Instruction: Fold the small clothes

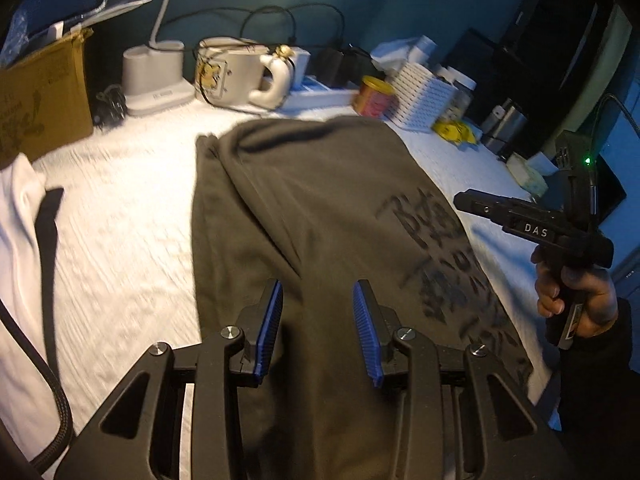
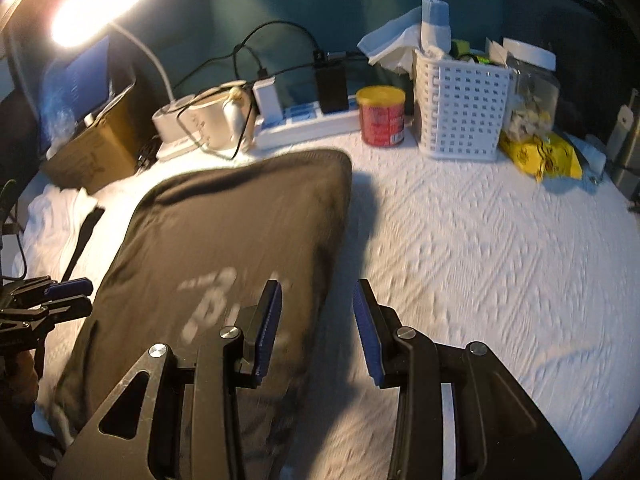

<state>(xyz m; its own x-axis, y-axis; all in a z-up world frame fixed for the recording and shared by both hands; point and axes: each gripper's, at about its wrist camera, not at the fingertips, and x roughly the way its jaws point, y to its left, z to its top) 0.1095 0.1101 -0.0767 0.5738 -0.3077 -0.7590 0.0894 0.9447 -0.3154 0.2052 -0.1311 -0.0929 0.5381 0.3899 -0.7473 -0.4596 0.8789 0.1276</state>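
A dark olive garment (image 1: 320,208) with a printed logo lies flat, partly folded, on the white textured table cover (image 1: 120,240). It also shows in the right wrist view (image 2: 224,240). My left gripper (image 1: 318,300) is open and empty, hovering over the garment's near part. My right gripper (image 2: 316,300) is open and empty above the garment's right edge. The right gripper also shows in the left wrist view (image 1: 472,202), held by a hand at the garment's right side. The left gripper shows in the right wrist view (image 2: 80,296) at the garment's left edge.
A white garment (image 1: 20,240) with a black strap lies at the left. Along the back stand a cardboard box (image 1: 44,96), lamp base (image 1: 154,76), mug (image 1: 240,72), power strip (image 2: 308,120), red can (image 2: 381,116), white basket (image 2: 460,108), jar and yellow bag (image 2: 540,156).
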